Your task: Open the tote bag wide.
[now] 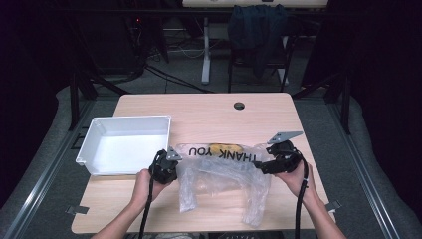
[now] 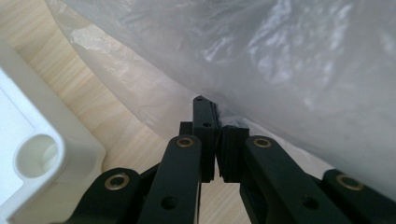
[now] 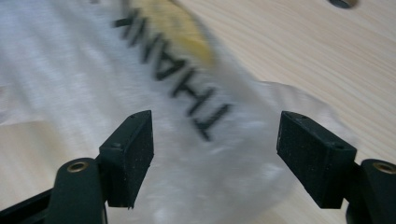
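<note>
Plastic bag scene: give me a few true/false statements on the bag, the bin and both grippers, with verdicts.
1. The left gripper is shut on the plastic bag. True.
2. The right gripper is clamped on the bag. False: its jaws stand apart above the film, pads not pressing it.
3. The white bin sits on the table's left side, beside the left gripper. True.
4. The bag is printed with THANK YOU. True.
5. The yellow item lies in the white bin. False: it is seen through the bag, near the lettering.
6. The bag is inside the bin. False: it lies on the table right of it.
</note>
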`<state>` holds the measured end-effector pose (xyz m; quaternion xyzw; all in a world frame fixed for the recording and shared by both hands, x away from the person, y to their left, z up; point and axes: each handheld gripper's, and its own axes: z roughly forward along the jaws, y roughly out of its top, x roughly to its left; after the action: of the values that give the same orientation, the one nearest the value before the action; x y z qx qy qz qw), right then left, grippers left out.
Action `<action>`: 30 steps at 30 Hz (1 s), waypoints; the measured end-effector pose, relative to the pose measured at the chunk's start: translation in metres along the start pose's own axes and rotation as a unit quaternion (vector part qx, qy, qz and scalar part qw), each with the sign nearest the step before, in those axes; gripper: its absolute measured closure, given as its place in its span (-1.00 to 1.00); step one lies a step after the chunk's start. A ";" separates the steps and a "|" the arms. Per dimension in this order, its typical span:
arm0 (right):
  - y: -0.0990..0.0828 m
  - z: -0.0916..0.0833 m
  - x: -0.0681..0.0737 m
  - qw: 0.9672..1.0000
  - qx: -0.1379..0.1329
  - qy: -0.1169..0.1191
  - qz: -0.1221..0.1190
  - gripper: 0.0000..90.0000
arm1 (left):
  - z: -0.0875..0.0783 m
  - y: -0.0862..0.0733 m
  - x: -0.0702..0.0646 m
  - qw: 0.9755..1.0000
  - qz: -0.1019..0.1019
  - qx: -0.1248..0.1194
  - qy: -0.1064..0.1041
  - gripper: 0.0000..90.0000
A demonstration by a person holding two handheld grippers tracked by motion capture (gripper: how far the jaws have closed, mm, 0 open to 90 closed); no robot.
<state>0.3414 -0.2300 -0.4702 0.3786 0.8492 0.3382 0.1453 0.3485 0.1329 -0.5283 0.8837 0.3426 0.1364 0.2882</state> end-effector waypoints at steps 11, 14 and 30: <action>-0.006 0.027 0.051 0.990 0.067 0.074 -0.098 -0.10 | -0.002 0.000 0.002 1.000 -0.005 -0.003 0.001 0.93; -0.006 0.026 0.051 0.991 0.065 0.057 -0.103 0.39 | -0.002 -0.001 0.003 1.000 -0.003 0.000 0.003 0.93; 0.002 0.028 0.023 0.997 0.034 0.007 -0.062 1.00 | -0.036 -0.005 0.007 0.999 -0.008 0.037 -0.013 -0.12</action>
<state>0.3410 -0.1992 -0.4891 0.3275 0.8832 0.3017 0.1475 0.3354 0.1561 -0.5029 0.8927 0.3508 0.1102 0.2606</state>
